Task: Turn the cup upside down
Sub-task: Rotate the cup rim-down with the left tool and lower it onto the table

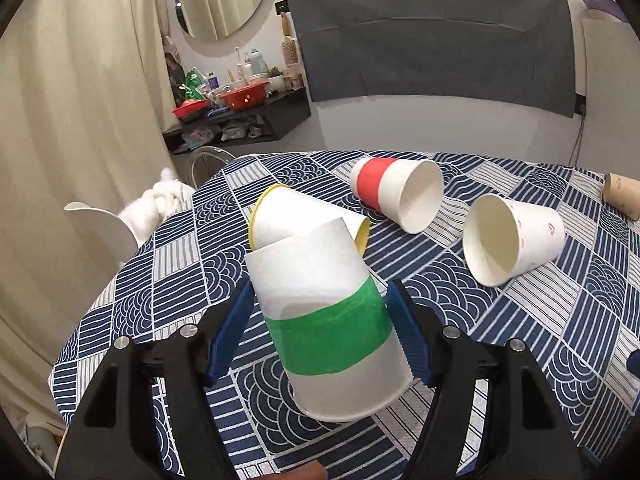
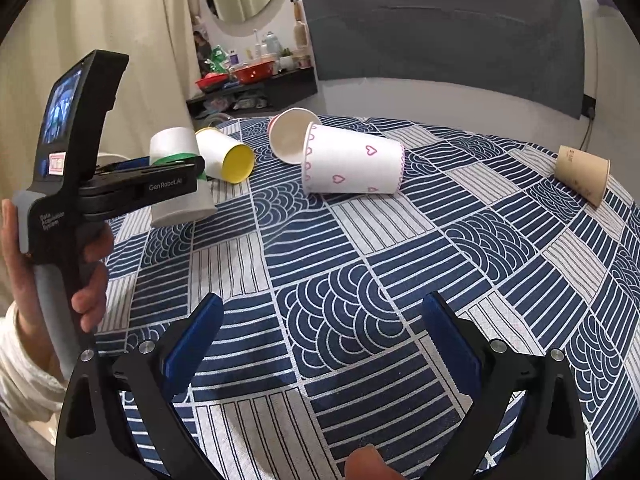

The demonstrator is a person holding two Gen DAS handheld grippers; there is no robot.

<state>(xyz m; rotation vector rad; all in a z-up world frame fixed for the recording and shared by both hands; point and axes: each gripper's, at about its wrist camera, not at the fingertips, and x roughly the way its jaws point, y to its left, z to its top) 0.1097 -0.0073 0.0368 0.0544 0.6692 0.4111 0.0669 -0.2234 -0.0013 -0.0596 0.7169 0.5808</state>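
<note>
A white paper cup with a green band [image 1: 328,320] stands upside down, mouth on the tablecloth, slightly tilted. My left gripper [image 1: 320,332] has its blue pads on both sides of the green band; the left pad stands a little off the cup wall. In the right wrist view the green-band cup [image 2: 174,148] is at the far left, held within the left gripper [image 2: 176,168]. My right gripper [image 2: 320,344] is open and empty above the cloth, well away from the cups.
A yellow-lined cup [image 1: 280,220], a red-band cup [image 1: 396,194] and a heart-print cup [image 2: 352,162] lie on their sides on the patterned tablecloth [image 2: 360,280]. A brown cup [image 2: 584,178] lies at the right edge. A chair [image 1: 100,228] stands to the left.
</note>
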